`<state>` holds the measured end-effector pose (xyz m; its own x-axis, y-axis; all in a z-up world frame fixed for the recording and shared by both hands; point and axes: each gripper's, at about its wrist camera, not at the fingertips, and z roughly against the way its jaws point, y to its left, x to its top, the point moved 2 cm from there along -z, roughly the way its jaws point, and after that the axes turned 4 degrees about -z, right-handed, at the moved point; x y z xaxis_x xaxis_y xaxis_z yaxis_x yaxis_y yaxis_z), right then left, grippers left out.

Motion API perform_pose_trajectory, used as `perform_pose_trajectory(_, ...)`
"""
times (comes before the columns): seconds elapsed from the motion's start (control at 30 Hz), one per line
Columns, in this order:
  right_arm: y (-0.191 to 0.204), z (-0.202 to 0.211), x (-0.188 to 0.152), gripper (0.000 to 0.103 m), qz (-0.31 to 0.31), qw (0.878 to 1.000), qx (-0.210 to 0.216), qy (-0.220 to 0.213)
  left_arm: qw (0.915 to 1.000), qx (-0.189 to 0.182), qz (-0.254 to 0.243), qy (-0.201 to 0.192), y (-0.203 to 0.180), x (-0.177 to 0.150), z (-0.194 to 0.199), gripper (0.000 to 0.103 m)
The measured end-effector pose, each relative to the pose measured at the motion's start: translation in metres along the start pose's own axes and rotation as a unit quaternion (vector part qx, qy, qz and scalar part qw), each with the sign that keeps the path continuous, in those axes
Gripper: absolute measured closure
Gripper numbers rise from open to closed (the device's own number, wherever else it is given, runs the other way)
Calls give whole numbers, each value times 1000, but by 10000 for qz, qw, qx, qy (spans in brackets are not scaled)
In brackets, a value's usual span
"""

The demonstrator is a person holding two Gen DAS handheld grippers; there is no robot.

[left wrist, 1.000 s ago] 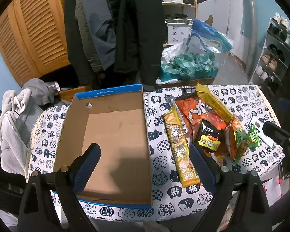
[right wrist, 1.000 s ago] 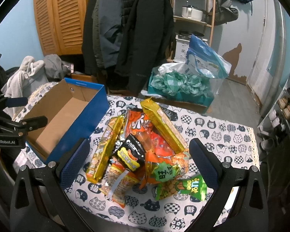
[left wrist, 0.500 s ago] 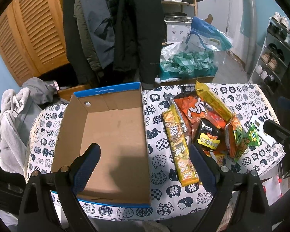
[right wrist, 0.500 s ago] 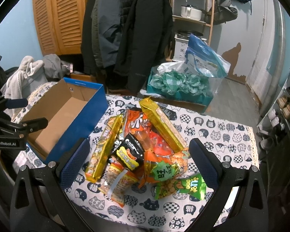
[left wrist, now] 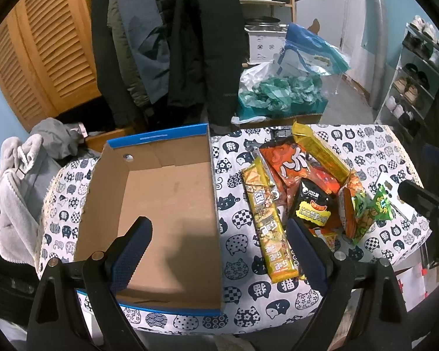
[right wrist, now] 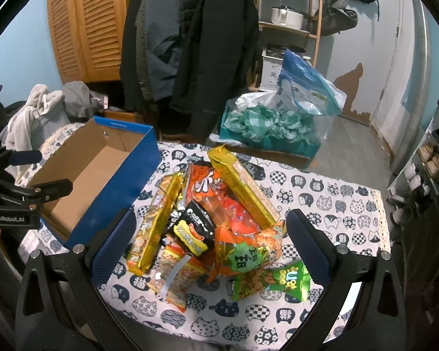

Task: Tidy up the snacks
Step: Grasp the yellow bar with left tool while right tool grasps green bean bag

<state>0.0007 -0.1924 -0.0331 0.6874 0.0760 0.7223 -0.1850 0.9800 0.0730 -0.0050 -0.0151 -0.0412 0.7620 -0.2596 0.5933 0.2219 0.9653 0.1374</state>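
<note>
Both tongs hang spread wide, gripping nothing. Left tongs [left wrist: 219, 248] hover above a cardboard box [left wrist: 161, 204]; one finger sits over the box floor, the other over a long yellow packet [left wrist: 267, 228] just beside the box's right wall. Right tongs [right wrist: 210, 242] hover over a heap of snacks [right wrist: 219, 219]: an orange bag [right wrist: 207, 187], a black pouch [right wrist: 194, 228], a green pouch [right wrist: 273, 282]. Box and snacks rest on a cat-print cloth [right wrist: 336, 204], the box to the right tongs' left.

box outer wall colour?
Blue. The cardboard box has a blue outer wall and plain brown inside; the right wrist view shows it best.
</note>
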Motion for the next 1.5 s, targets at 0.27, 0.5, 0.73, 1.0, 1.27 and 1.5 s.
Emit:
perform_pose_trajectory(0.27, -33, -8, -7, 3, -284, 9971, -605, 354, 9984, -172, -173, 501, -21, 8, -32, 9)
perform_pose_trajectory(0.5, -71, -26, -26, 3, -819, 9875, -1058, 833, 9936, -386, -160, 1048, -38, 8, -67, 9)
perform_pose_trajectory(0.73, -113, -48, -52, 3, -1877, 9640, -1289, 1372, 9896, -385, -37, 1386, -53, 6, -99, 9)
perform_pose_trajectory(1.0, -141, -82, -93, 3, -3338, 9199, -1097, 1742, 9852, -414, 94, 1663, -66, 8, -130, 9)
perform_pose_trajectory(1.27, -167, -109, -122, 4, -4411, 8729, -957, 1856, 9821, -386, 121, 1838, -76, 6, -155, 9)
perform_pose_trajectory(1.5, -169, -139, -131, 33, -4475, 8684, -573, 2058, 9787, -585, 138, 1963, -86, 6, -167, 9)
